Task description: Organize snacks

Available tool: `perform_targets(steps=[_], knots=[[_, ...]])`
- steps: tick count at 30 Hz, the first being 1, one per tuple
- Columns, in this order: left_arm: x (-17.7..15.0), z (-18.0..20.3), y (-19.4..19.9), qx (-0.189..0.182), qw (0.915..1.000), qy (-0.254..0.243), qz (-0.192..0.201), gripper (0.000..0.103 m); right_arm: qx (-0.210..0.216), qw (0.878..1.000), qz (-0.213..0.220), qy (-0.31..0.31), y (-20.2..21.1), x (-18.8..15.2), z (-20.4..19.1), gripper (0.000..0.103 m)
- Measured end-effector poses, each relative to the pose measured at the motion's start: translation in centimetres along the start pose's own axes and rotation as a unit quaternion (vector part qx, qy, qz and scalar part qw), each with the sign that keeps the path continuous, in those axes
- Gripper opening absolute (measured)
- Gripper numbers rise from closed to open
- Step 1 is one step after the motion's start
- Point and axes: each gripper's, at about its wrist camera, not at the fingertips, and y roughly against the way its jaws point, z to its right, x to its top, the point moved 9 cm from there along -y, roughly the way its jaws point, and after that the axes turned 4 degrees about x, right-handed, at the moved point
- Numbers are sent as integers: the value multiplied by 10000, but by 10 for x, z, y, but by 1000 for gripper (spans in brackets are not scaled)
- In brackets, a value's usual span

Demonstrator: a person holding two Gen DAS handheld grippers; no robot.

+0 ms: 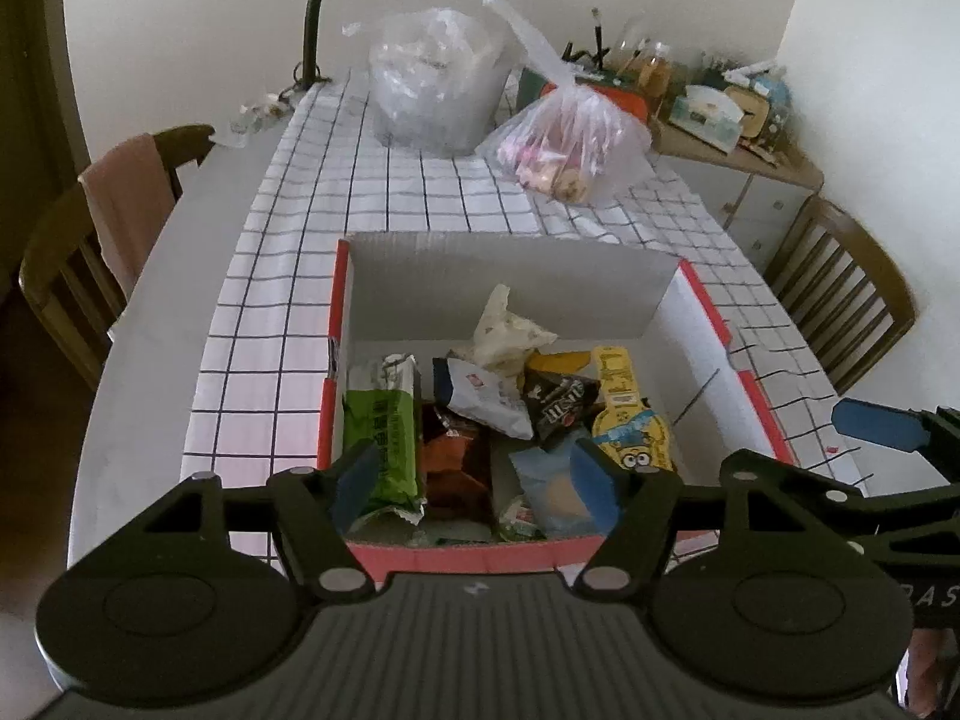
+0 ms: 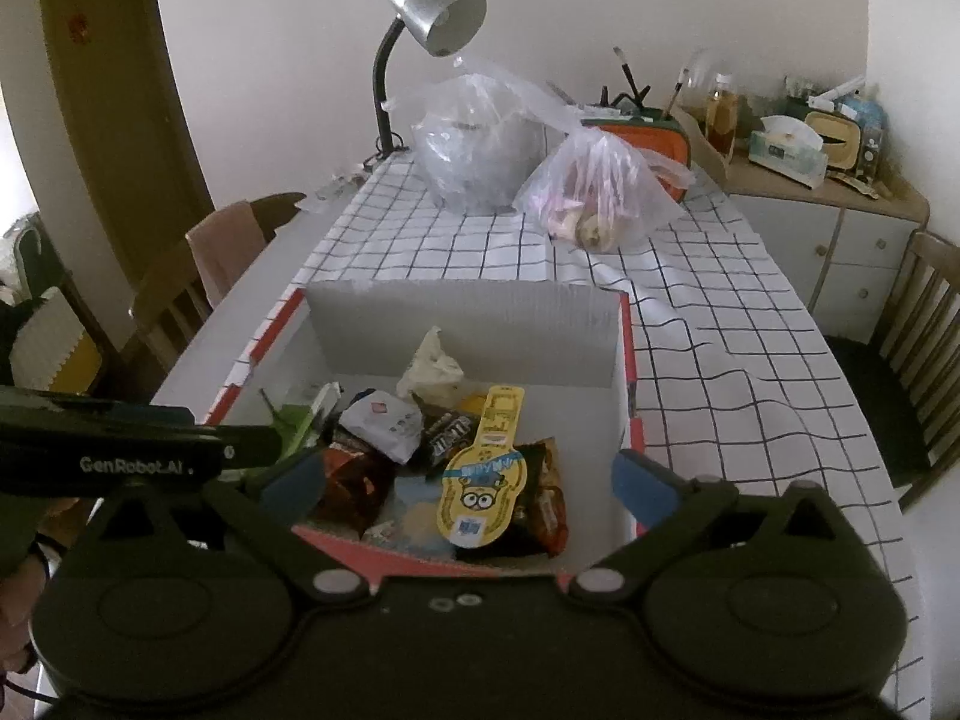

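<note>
2 grippers (image 1: 477, 474) (image 2: 468, 486) (spread) above snack box (image 1: 510, 252).

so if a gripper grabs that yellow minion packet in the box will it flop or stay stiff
The yellow minion packet looks like a flat card-backed pack lying atop other wrappers in the box, so it probably stays fairly stiff. It seems thin and light. The glossy face might slip, and lifting it could shift the loose wrappers below.

Readable print

"GenRobot.AI" stands in pale letters on the black body of the left gripper (image 2: 141, 465), seen left of the right gripper's fingers; the snack wrappers' print ahead is too blurred to read.
</note>
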Motion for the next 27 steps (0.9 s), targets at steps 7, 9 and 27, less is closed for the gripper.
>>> perform_targets(steps=[7, 9, 27], knots=[[-5, 4, 26, -64, 9997, 65, 237, 81, 133, 9997, 176, -87, 26, -4, -3, 103], [-7, 3, 31, -87, 9995, 147, 261, 85, 135, 9996, 227, -83, 33, -5, -4, 103], [-29, 11, 63, -5, 9988, 115, 480, 97, 312, 9986, 346, -262, 61, -20, -5, 103]])
